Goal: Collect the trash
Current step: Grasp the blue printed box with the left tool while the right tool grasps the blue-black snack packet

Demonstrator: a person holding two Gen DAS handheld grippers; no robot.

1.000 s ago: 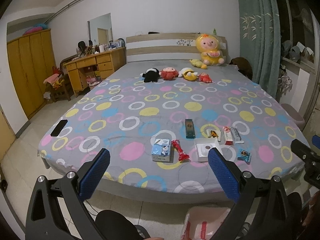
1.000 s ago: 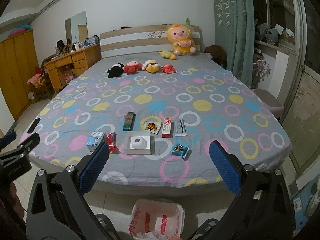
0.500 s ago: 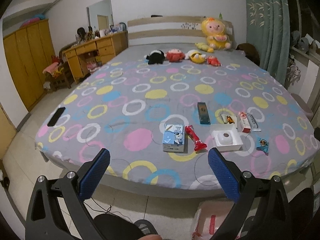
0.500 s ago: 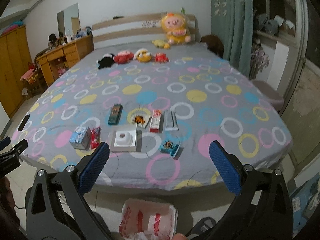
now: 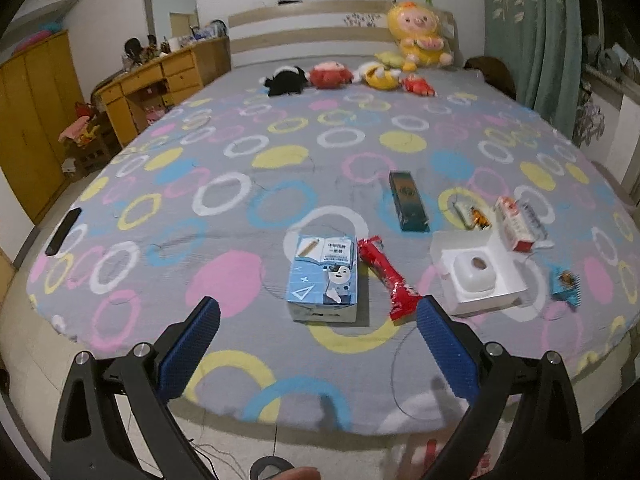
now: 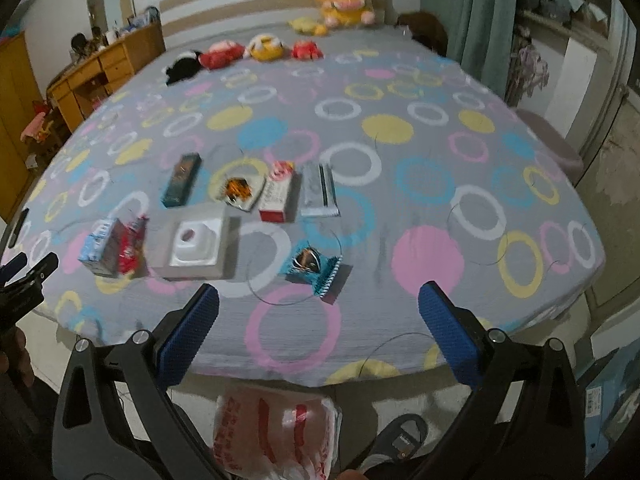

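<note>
Litter is seen scattered near the foot of a grey bed (image 5: 280, 152) patterned with coloured rings. From the left wrist view, the left gripper (image 5: 318, 320) is held with fingers wide apart and empty, just short of a blue illustrated carton (image 5: 323, 276) and a red crinkled wrapper (image 5: 388, 276); the carton would best be approached squarely across its narrow sides.

From the right wrist view, the right gripper (image 6: 318, 308) is likewise spread wide and empty, near a blue foil snack packet (image 6: 316, 266). Only here is a red-and-white plastic bag (image 6: 276, 432) shown clearly on the floor.

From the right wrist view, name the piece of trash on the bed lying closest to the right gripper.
The small blue wrapper with the serrated edge. It lies alone nearest the bed's front edge, just ahead of the open right gripper; the white tray and boxes sit farther back and left.
</note>
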